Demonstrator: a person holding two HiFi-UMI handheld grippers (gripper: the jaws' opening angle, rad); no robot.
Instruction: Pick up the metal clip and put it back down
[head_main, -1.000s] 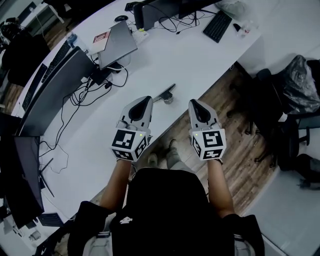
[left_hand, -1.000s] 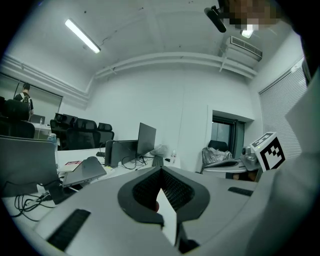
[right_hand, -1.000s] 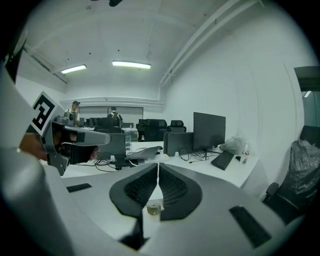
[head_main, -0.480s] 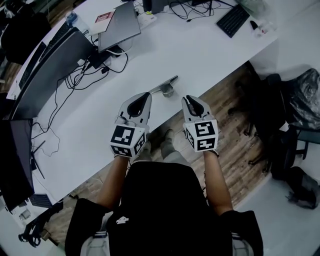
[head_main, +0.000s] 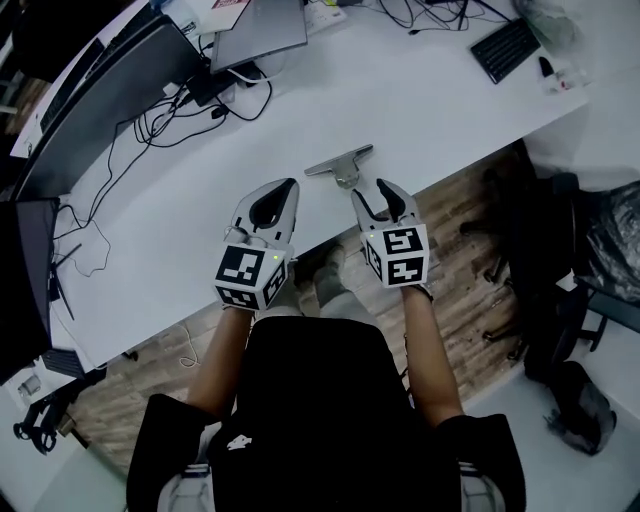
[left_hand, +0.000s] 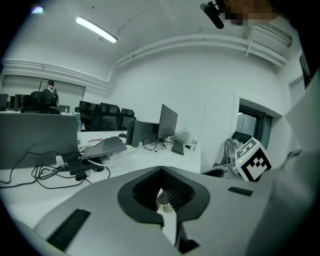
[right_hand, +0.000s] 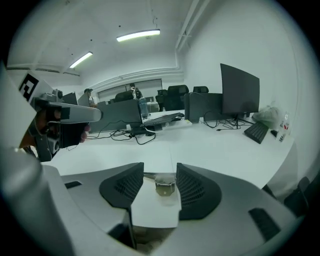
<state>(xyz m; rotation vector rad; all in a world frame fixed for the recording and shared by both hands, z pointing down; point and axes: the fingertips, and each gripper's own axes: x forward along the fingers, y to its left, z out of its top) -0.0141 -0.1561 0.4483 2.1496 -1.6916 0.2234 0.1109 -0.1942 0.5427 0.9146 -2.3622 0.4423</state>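
The metal clip (head_main: 340, 164), a flat silver bar with a small folded part, lies on the white desk (head_main: 420, 110) close to its front edge. My right gripper (head_main: 378, 194) hangs over that edge just short of the clip; its jaws have just been opening and stand apart with nothing pressed between them. In the right gripper view the clip (right_hand: 164, 183) shows on the desk between the two dark pads (right_hand: 123, 186), apart from both. My left gripper (head_main: 288, 186) is to the clip's left, shut and empty. The clip (left_hand: 163, 199) peeks through its jaws.
A closed laptop (head_main: 262, 24), dark monitors (head_main: 95, 95) and loose cables (head_main: 190, 95) fill the desk's far left. A black keyboard (head_main: 509, 48) lies at the far right. Below the desk edge are wooden floor (head_main: 470, 250) and black chairs (head_main: 590, 240).
Both grippers have sunk and come closer to the desk edge and the clip. The right gripper's jaws, shut before, now stand apart. The clip has not moved on the desk.
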